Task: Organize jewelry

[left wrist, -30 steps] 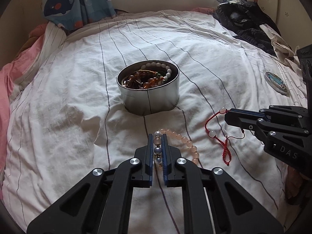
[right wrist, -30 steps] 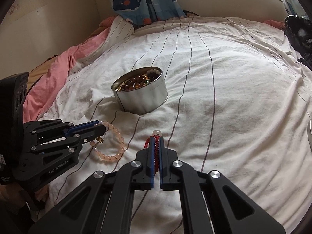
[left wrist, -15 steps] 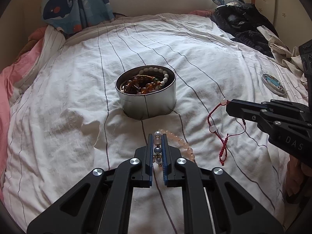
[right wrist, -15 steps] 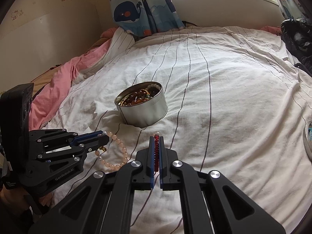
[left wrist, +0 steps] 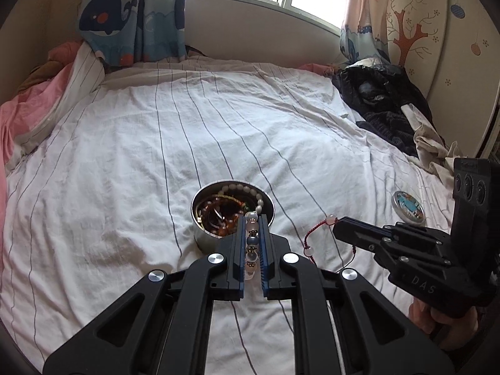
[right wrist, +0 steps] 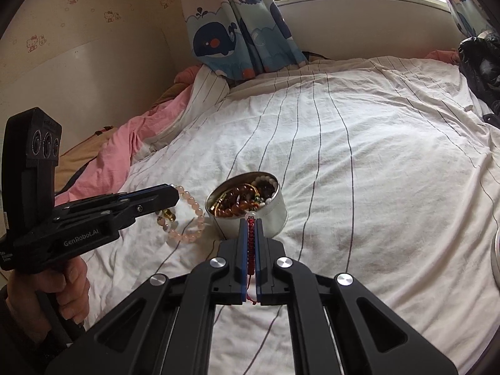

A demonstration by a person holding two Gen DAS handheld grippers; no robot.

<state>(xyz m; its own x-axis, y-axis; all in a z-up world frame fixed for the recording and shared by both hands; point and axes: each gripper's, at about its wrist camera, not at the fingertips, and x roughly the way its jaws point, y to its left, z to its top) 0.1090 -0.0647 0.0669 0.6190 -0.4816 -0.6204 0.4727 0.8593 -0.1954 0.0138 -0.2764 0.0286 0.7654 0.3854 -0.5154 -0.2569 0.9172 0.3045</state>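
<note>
Left tongs [left wrist: 252, 218]: narrow, clamped on a pink bead bracelet [left wrist: 252, 243]. The beads run lengthwise between the blue pads [left wrist: 240, 250]. In the right wrist view the rest of the pink bead bracelet [right wrist: 187, 218] hangs as a loop below the left tongs [right wrist: 175, 192], with a small amber charm [right wrist: 167, 214] dangling inside the loop; whether the loop's lowest beads touch the bed cannot be told.

Right tongs [right wrist: 252, 222]: narrow, clamped on a red cord bracelet [right wrist: 251, 243]. 1 clear bead sits at the tip of the pads. In the left wrist view the red cord bracelet [left wrist: 307, 240] hangs from the right tongs [left wrist: 336, 226], with 1 pale bead at the tip and another lower on the cord.

Round metal tin [left wrist: 203, 237] stands upright on the bed [left wrist: 125, 187], near centre. It holds a tangle of amber, brown and white bead strings. In the right wrist view the tin [right wrist: 275, 215] lies just beyond the right tongs, and the pink loop hangs just left of its wall.

Both tong tips are near the tin's near rim: the left one reads as over the rim in its own view, the right one close in front of it.

Tin lid [left wrist: 407, 204] with a printed top lies flat on the bed, right of the tin and well apart from it.

Bed cover is white with thin dark stripes. Pink bedding [right wrist: 118, 153] is bunched along the left edge. Dark clothes [left wrist: 384, 106] are piled at the far right. Whale-print curtain [right wrist: 231, 31] hangs at the far side under the window.
</note>
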